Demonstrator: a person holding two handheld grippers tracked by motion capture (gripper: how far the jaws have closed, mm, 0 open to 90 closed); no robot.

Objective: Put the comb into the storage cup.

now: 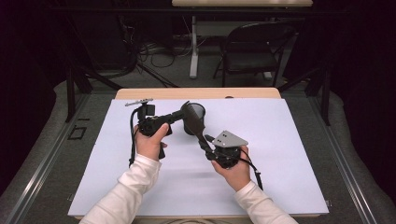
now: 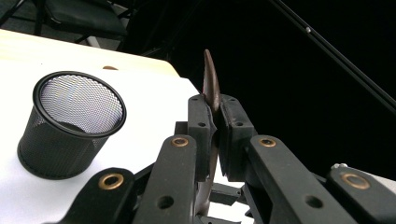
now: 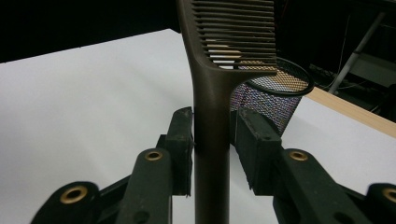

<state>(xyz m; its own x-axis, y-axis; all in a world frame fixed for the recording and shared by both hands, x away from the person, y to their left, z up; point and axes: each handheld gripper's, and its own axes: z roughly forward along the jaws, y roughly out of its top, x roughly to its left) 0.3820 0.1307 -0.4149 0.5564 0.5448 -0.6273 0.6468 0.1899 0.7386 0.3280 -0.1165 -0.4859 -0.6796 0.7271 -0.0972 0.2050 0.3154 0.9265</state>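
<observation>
White table (image 1: pixel 280 140): one comb (image 1: pixel 193 120), one mesh cup (image 2: pixel 70 126); left fingers (image 2: pixel 215 121) clamp comb, right fingers (image 3: pixel 212 135) loosened.

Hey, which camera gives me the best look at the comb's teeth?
The right gripper view: the comb rises between that gripper's jaws with its teeth spread face-on. The left gripper view shows it edge-on, a thin brown sliver pinched by the left gripper. The high view shows a small dark shape beside the mesh cup.
</observation>
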